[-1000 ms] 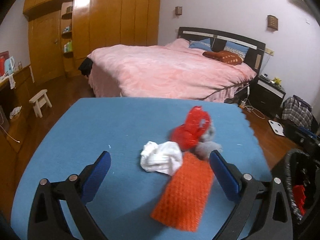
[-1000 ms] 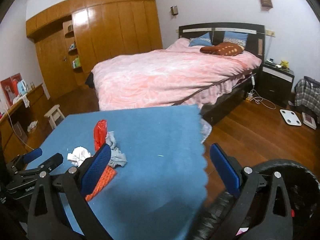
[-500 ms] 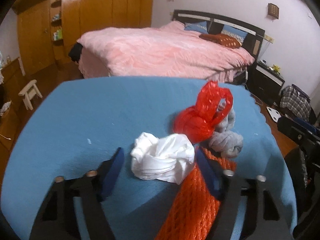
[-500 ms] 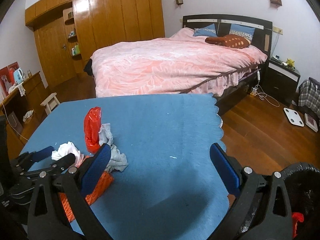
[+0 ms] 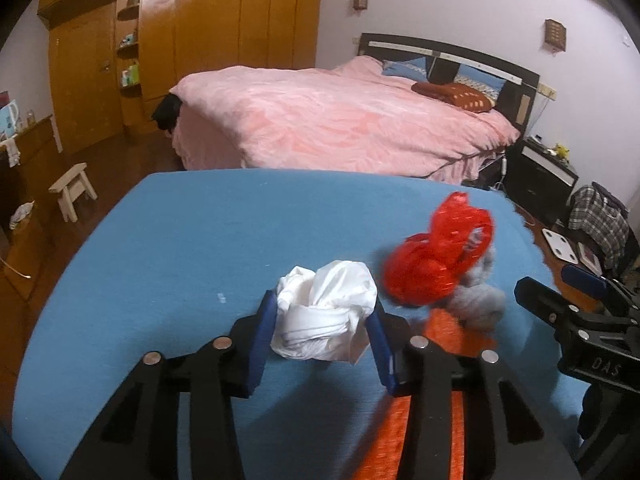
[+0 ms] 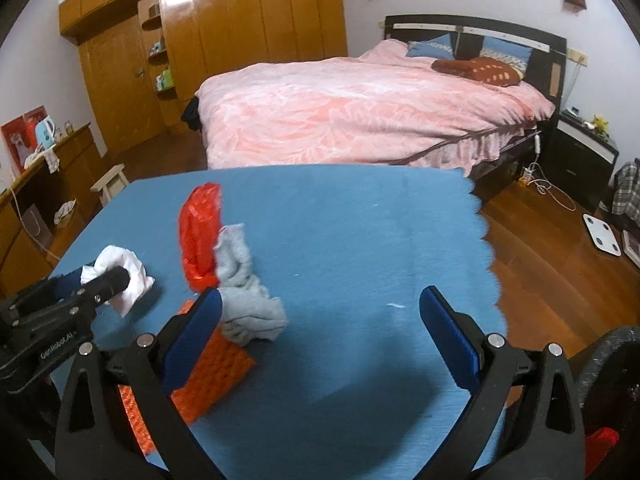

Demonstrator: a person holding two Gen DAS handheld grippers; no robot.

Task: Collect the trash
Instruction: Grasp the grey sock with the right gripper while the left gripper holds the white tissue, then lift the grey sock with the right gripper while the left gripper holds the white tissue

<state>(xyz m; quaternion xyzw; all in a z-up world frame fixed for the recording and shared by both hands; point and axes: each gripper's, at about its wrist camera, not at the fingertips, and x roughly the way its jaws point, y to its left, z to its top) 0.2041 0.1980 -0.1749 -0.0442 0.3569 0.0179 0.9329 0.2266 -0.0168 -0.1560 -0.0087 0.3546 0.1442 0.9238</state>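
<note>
On the blue table (image 5: 180,248) lie a crumpled white wad (image 5: 324,312), a red plastic bag (image 5: 436,256), a grey cloth (image 5: 476,296) and an orange mesh piece (image 5: 444,332). My left gripper (image 5: 322,324) is shut on the white wad, blue pads pressing both its sides. In the right wrist view the wad (image 6: 128,276), red bag (image 6: 200,236), grey cloth (image 6: 244,304) and orange mesh (image 6: 212,376) sit left of centre. My right gripper (image 6: 320,320) is open and empty above the table, its left finger beside the grey cloth.
A black trash bin (image 6: 608,400) stands at the table's right front corner, with red trash inside. A pink bed (image 5: 340,120) lies beyond the table, a wooden wardrobe (image 5: 200,40) at the back left, a white stool (image 5: 72,188) on the floor left.
My left gripper moved forward over the white wad and closed on it. My right gripper swung left from over the bin toward the trash pile, still open.
</note>
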